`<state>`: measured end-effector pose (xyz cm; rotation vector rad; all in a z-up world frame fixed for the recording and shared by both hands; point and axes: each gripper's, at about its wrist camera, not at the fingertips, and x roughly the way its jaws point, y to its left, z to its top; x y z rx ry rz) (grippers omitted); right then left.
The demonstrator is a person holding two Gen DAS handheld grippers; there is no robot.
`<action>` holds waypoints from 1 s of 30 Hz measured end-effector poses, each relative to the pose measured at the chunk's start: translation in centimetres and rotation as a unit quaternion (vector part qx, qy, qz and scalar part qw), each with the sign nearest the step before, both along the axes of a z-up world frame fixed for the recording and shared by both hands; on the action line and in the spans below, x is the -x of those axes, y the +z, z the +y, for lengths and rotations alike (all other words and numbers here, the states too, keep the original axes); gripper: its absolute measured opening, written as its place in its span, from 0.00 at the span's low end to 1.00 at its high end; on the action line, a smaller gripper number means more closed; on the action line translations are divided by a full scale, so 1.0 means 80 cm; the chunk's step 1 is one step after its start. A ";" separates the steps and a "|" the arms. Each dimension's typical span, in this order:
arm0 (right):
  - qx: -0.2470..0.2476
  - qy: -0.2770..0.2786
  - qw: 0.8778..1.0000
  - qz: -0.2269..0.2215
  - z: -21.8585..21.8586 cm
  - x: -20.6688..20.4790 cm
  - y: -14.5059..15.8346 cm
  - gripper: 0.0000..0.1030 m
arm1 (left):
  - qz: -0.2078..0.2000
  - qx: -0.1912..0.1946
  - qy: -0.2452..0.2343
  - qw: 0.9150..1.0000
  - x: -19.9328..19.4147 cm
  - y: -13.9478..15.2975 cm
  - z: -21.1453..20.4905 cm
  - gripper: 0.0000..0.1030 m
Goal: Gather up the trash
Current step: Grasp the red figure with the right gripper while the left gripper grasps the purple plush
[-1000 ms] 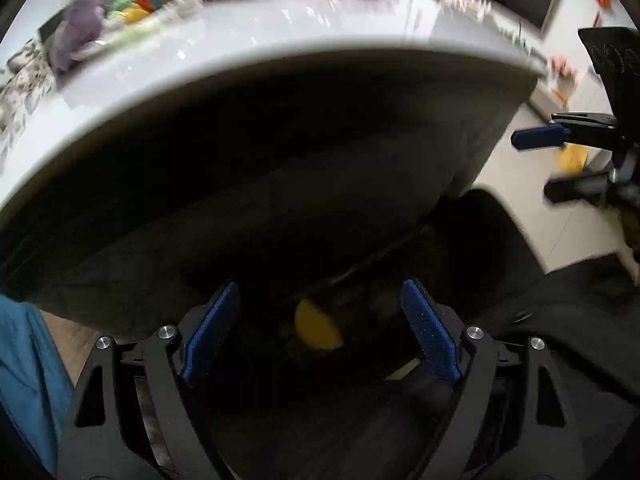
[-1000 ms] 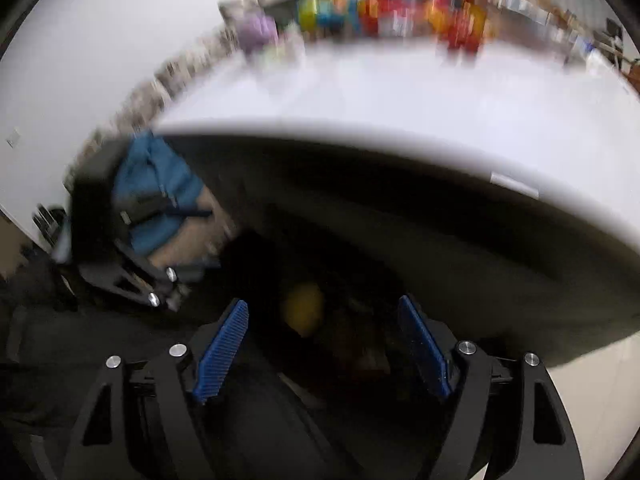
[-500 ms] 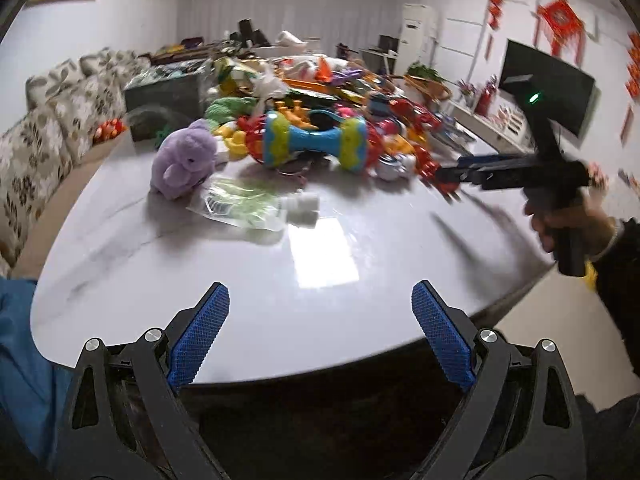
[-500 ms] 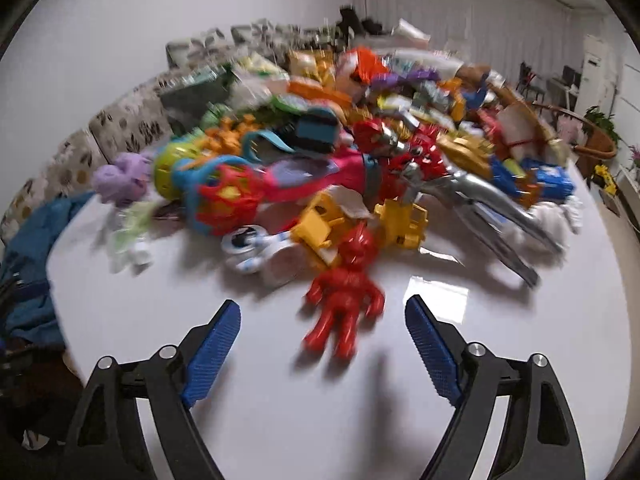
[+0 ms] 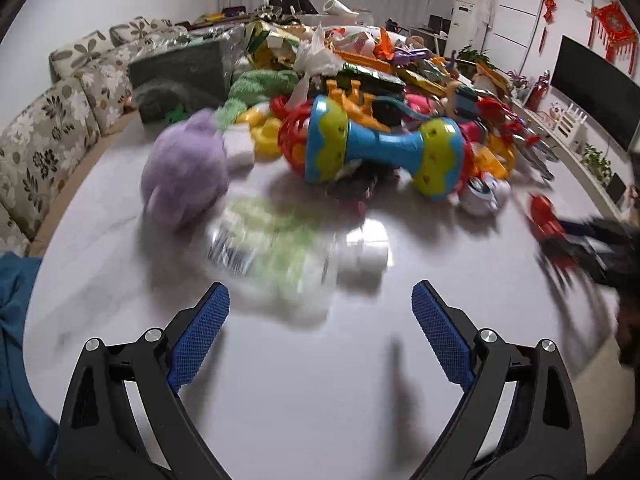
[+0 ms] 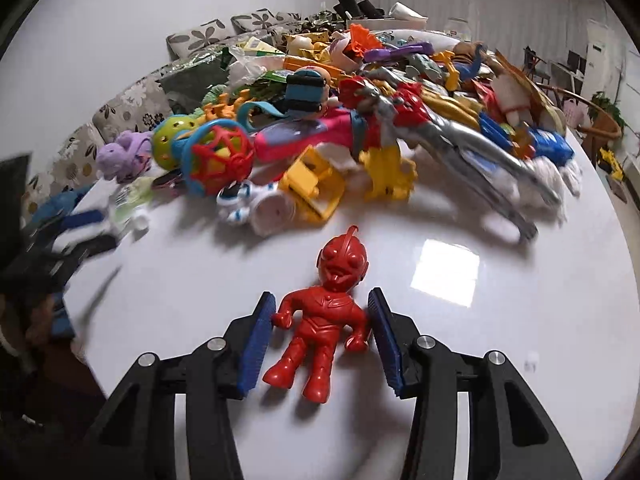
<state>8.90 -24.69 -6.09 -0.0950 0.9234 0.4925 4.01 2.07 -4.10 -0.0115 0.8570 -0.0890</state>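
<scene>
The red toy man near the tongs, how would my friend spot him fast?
Look at the big white table with its heap of toys. In front of the heap, alone on the bare near part, lies the red toy man, between the right tongs, whose jaws have just been closing on him. He is red all over, with a crest on his helmet.

Red figure [image 6: 324, 320]: small plastic toy man, pointy crest on head. Lies flat on back on white table [image 6: 460, 360], near edge, head far, legs near, arms out to sides. Alone, apart from big toy pile.

Wrapper [image 5: 272, 248]: clear crinkly bag, pale green inside, blurry. Lies flat, near left of table, just beside purple plush [image 5: 184, 176].
</scene>
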 end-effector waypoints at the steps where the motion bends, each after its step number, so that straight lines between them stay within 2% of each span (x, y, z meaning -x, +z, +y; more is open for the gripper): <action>1: -0.002 -0.001 1.000 -0.001 -0.004 0.006 0.000 0.46 | -0.004 -0.006 -0.001 1.000 -0.004 0.002 -0.004 0.88; 6: -0.019 -0.009 1.000 0.002 -0.020 0.022 0.000 0.46 | -0.027 -0.056 -0.037 0.997 -0.013 0.007 -0.033 0.88; 9: -0.027 -0.013 1.000 0.004 -0.023 0.025 0.000 0.46 | -0.020 -0.069 -0.075 0.995 -0.013 0.000 -0.041 0.87; 10: -0.029 -0.014 0.999 0.004 -0.024 0.026 -0.001 0.46 | -0.021 -0.073 -0.087 0.993 -0.011 -0.002 -0.042 0.84; 11: -0.030 -0.014 0.999 0.004 -0.024 0.028 0.000 0.47 | -0.027 -0.081 -0.111 0.990 -0.006 -0.003 -0.043 0.79; 14: -0.033 -0.012 0.999 0.003 -0.021 0.032 0.001 0.47 | -0.045 -0.104 -0.178 0.977 0.010 0.002 -0.038 0.79; 15: -0.033 -0.011 0.999 0.001 -0.020 0.034 0.002 0.47 | -0.048 -0.115 -0.186 0.974 0.014 0.004 -0.032 0.79; 17: -0.034 -0.013 0.999 -0.001 -0.019 0.035 0.004 0.47 | -0.052 -0.114 -0.181 0.976 0.021 0.013 -0.013 0.79; 19: -0.035 -0.016 0.999 -0.002 -0.020 0.036 0.006 0.47 | -0.059 -0.083 -0.166 0.981 0.028 0.026 0.013 0.79; 20: -0.036 -0.018 0.999 -0.002 -0.020 0.035 0.007 0.47 | -0.070 -0.062 -0.150 0.984 0.030 0.038 0.033 0.80; 22: -0.035 -0.021 0.999 0.000 -0.021 0.034 0.007 0.46 | -0.080 -0.050 -0.108 0.990 0.026 0.051 0.071 0.86; 24: -0.032 -0.023 0.999 0.003 -0.021 0.033 0.006 0.47 | -0.071 -0.041 -0.084 0.993 0.013 0.053 0.095 0.87; 27: -0.031 -0.027 0.999 0.008 -0.020 0.032 0.001 0.47 | -0.050 -0.007 -0.067 0.996 -0.015 0.048 0.109 0.87; 30: -0.034 -0.029 0.999 0.008 -0.017 0.030 0.000 0.47 | -0.044 -0.033 -0.060 0.997 -0.049 0.037 0.092 0.87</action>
